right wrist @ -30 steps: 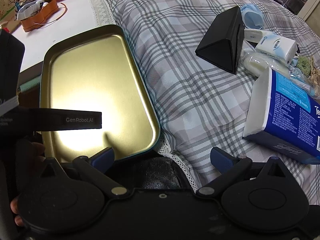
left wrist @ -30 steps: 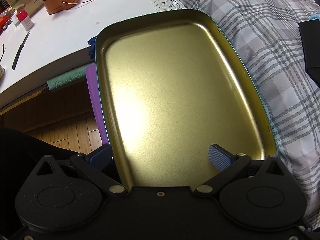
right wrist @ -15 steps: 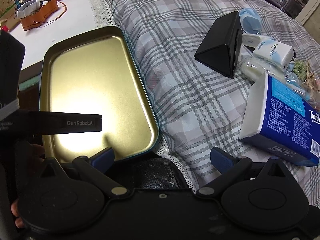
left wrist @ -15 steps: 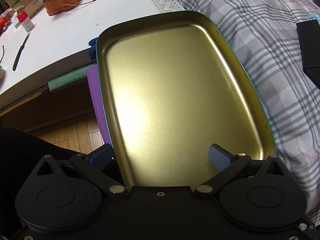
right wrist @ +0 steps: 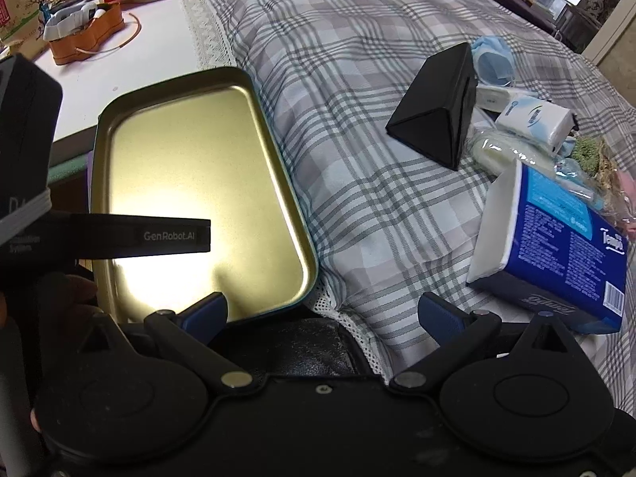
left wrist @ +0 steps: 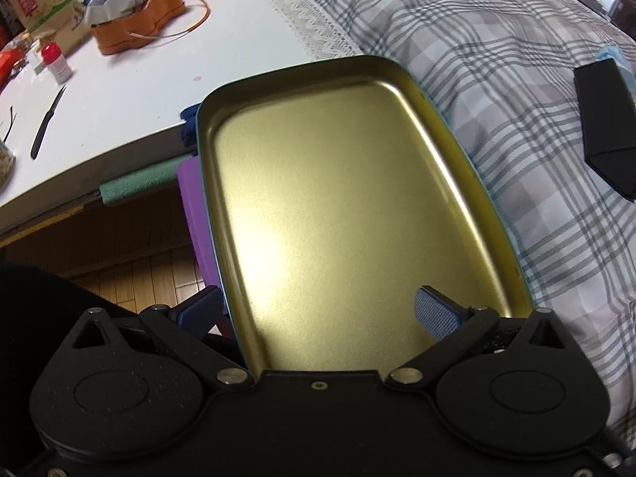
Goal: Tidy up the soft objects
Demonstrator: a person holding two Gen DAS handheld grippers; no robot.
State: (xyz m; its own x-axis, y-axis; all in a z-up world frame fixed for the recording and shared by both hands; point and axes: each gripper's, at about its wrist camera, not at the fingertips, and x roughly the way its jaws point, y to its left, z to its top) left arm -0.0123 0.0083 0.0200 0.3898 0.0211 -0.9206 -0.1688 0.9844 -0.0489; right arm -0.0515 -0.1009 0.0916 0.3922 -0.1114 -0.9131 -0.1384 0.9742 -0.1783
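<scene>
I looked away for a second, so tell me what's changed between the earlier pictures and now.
Very little. The right gripper drew slightly closer to the blue tissue pack and black triangular case. The left gripper stays open over the empty gold tin tray. Nothing was grasped or released, and the plaid bedding items look unmoved.

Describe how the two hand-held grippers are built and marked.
Both hand-held grippers, left and right, have matte black bodies with two round discs, silver rivets, black linkage arms and blue textured fingertips. The left's black side bar reads "GenRobot.AI" in the right view.
</scene>
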